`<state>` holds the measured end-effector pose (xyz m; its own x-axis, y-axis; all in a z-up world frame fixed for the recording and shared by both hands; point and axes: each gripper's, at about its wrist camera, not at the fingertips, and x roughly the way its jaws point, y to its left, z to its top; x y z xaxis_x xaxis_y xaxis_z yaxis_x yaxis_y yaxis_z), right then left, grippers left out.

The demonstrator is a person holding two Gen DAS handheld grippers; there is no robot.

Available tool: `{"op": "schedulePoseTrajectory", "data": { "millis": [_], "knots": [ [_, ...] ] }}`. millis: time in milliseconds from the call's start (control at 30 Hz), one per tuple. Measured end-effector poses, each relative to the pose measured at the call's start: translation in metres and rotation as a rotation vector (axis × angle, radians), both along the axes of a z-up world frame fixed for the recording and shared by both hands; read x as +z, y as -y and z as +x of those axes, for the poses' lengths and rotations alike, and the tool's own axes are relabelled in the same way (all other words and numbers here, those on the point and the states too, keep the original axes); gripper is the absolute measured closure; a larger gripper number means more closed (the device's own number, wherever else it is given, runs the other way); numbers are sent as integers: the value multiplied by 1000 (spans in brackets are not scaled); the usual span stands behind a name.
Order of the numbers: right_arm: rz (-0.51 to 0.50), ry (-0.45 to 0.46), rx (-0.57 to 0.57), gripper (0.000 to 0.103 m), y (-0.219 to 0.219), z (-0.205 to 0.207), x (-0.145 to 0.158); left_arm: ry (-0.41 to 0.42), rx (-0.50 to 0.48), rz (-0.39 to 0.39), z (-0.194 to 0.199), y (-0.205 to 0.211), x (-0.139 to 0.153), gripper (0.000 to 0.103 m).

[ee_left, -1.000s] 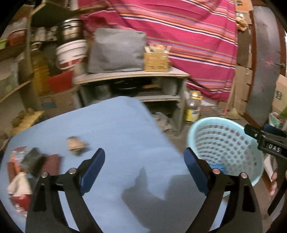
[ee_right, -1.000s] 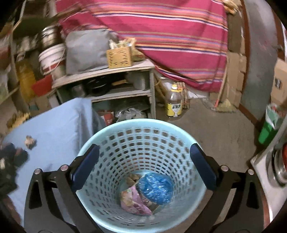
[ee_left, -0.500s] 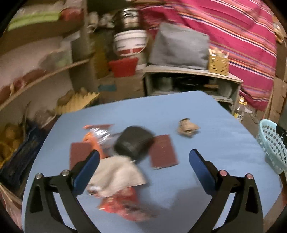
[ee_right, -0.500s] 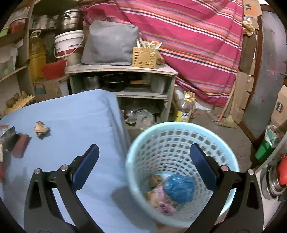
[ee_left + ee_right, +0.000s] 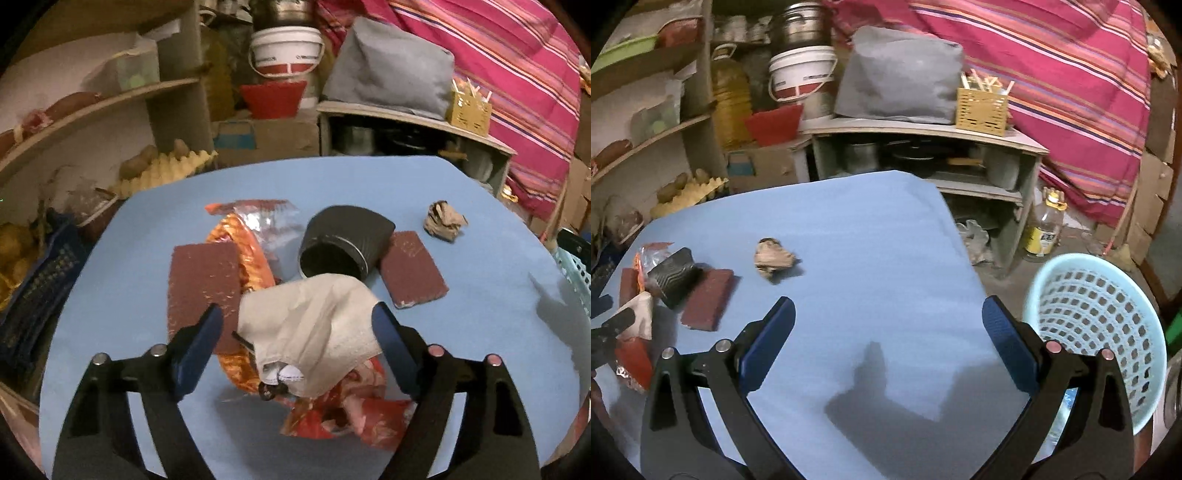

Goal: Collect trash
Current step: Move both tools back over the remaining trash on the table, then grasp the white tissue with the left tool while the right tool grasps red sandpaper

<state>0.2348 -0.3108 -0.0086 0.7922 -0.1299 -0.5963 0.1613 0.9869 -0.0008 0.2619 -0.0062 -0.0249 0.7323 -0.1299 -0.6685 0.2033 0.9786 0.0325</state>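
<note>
My left hand-held gripper (image 5: 297,332) is spread around the beige napkin (image 5: 314,328); my right hand-held gripper (image 5: 886,332) is spread over the worktop (image 5: 857,240).

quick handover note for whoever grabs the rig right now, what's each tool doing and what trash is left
Left tool: open, poised around the beige napkin on the trash pile; nothing gripped.
Right tool: open, empty, over bare blue table.
On the table: napkin, orange wrapper, black cup on its side, two brown pads, crumpled paper ball.
Blue basket stands right of the table; its contents are not visible.
Left: everything on the table.
</note>
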Motion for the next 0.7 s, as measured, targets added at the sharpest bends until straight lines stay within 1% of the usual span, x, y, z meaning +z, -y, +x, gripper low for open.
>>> {"op": "schedulePoseTrajectory", "data": {
  "millis": [33, 67, 100, 133, 167, 300, 367, 433, 567, 633, 700],
  "knots": [
    [-5, -2, 4, 4, -3, 1, 0, -14, -2, -1, 3, -1, -3, 28],
    [-10, -4, 9, 4, -8, 4, -1, -31, -5, -8, 6, -1, -6, 36],
    [-8, -8, 14, 4, -12, 7, -3, -51, -9, -20, 8, -1, -8, 40],
    [-2, -12, 22, 4, -16, 9, -4, -72, -13, -33, 10, -1, -10, 54],
    [4, -14, 27, 4, -19, 11, -5, -87, -20, -40, 11, -1, -12, 61],
    [25, -27, 52, 4, -35, 16, -9, -81, -40, -39, 8, 2, -8, 67],
    [27, -30, 72, 4, -44, 17, -10, -78, -45, -41, 5, 2, -7, 77],
    [18, -32, 92, 4, -55, 19, -11, -64, -37, -45, 2, -1, -3, 78],
    [18, -30, 111, 4, -72, 21, -12, -17, -3, -93, -5, -14, 14, 80],
    [31, -34, 122, 4, -79, 23, -14, 18, 18, -113, -9, -22, 25, 80],
    [36, -41, 143, 4, -91, 26, -16, 56, 42, -109, -12, -31, 34, 80]
  ]
}}
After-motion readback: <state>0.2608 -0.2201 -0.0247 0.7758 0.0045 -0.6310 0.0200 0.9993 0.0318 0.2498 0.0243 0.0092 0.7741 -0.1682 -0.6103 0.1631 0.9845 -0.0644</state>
